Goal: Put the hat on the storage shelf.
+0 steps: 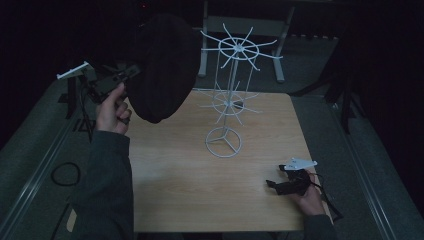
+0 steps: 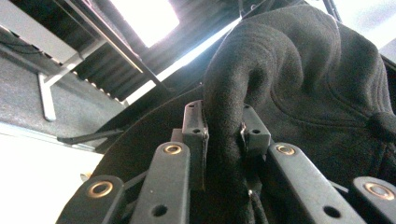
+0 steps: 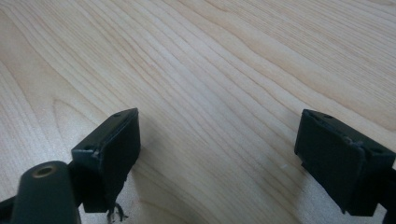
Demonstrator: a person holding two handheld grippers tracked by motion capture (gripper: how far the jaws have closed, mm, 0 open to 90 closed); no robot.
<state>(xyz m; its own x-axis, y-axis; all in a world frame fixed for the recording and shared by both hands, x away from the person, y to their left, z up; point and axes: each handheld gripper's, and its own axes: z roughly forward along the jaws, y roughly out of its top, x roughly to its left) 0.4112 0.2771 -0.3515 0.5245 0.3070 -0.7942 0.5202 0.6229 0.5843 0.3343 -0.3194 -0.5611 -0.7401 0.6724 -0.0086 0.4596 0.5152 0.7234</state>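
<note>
In the high view the left hand-held gripper sits in the upper left of the frame, raised above the left edge of the tabletop, with the person's left hand wrapped around its grip just below. Its jaws are pinched on a fold of a black cap, which hangs in the air as a large dark shape in the upper middle-left of the picture, its lower edge over the far left corner of the wood.

The left gripper view shows the grip up close: the two black jaws rise from the bottom centre, and a ridge of the cap's dark felt-like cloth is squeezed between them, the rest of the crown bulging to the right and above. A bright ceiling light fills the upper left of that frame.

Just right of the cap in the high view stands a white wire rack, a thin pole on a round ring base with two tiers of spoke-like arms; the cap is close beside its upper tier, and contact cannot be judged.

The right hand-held gripper lies low at the lower right of the high view, held in the person's right hand on the tabletop. In the right gripper view its jaws stand spread wide over bare light wood, with nothing between them.
</note>
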